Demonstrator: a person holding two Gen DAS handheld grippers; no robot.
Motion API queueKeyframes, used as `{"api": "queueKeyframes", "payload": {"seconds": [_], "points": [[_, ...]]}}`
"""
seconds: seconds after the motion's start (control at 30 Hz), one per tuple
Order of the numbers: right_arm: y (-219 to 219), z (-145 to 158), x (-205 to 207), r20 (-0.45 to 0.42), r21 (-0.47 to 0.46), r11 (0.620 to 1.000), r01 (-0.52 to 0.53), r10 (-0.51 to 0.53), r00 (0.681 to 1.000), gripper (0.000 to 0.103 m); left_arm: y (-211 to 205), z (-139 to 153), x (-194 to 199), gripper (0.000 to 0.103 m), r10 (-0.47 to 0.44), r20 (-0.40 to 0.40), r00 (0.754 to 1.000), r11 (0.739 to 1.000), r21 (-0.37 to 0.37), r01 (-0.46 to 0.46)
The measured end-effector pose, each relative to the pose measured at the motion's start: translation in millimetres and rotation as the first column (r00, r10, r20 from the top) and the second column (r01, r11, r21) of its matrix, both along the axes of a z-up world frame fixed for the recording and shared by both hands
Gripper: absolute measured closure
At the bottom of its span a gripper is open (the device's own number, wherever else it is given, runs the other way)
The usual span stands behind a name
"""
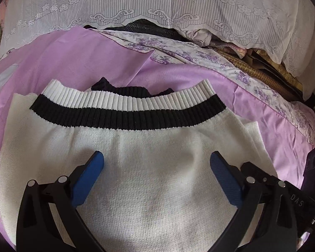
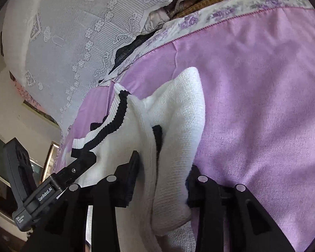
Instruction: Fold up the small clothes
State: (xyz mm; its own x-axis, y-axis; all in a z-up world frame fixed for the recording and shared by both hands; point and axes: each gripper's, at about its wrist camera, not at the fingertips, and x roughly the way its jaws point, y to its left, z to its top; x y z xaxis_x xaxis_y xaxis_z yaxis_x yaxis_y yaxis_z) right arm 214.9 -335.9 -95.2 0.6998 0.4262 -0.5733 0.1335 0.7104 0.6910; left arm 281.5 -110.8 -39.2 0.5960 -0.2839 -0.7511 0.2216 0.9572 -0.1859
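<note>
A white knit sweater (image 1: 149, 168) with a ribbed hem band, one white stripe above one black (image 1: 128, 113), lies spread on a lilac bedsheet (image 1: 77, 63). A small bit of black knit (image 1: 117, 88) peeks out just beyond the band. In the left wrist view the band runs side to side, so the garment's long axis runs from the camera toward the lace-covered pillows (image 1: 157, 4) at the bed's far edge.

The left gripper (image 1: 156, 168) hangs over the middle of the sweater with its blue pads (image 1: 88, 180) spread wide and nothing between them.

The right gripper (image 2: 163, 178) is clamped on a bunched fold of the sweater (image 2: 174, 126), lifting it off the sheet at the garment's right side. Bare lilac sheet lies to the right of the sweater. A floral-trimmed cover (image 1: 189, 56) lies between the sheet and the pillows.
</note>
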Motion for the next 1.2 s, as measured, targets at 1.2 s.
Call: {"api": "queueKeyframes", "payload": {"seconds": [1.2], "points": [[175, 104, -32, 0.239, -0.534, 0.843, 0.069, 0.072, 0.968, 0.086, 81, 38, 7, 0.005, -0.19, -0.105, 0.976, 0.867, -0.484, 0.117]]}}
